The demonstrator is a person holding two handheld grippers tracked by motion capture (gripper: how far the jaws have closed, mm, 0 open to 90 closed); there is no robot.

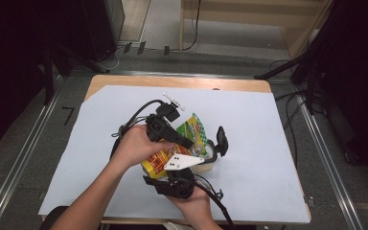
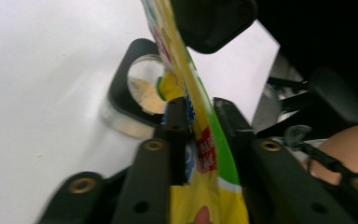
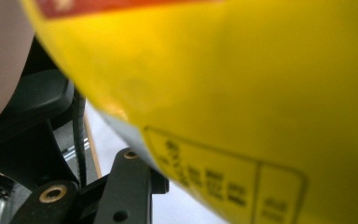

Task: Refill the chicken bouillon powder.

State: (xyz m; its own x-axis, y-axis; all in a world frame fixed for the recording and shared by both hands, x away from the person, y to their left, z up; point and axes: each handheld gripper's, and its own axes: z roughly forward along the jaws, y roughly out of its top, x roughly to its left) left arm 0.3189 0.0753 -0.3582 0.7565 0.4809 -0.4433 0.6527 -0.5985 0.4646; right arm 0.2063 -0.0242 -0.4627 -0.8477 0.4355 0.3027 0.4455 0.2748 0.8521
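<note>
At the near edge of the bench [image 1: 268, 124], the right tool [image 1: 210, 154] reached forward around a clear cup [image 1: 206, 163], with a yellow snack bag [image 1: 191, 134] hanging so close over it that whether its jaws pressed on anything could not be told. Just beyond, the left tool [image 2: 200, 116] was clamped on the bag's flat edge, holding the bag tilted above the cup. In the left gripper view, the cup [image 2: 144, 93] held pale crumbs and stood on the white sheet [image 1: 249, 110].
</note>
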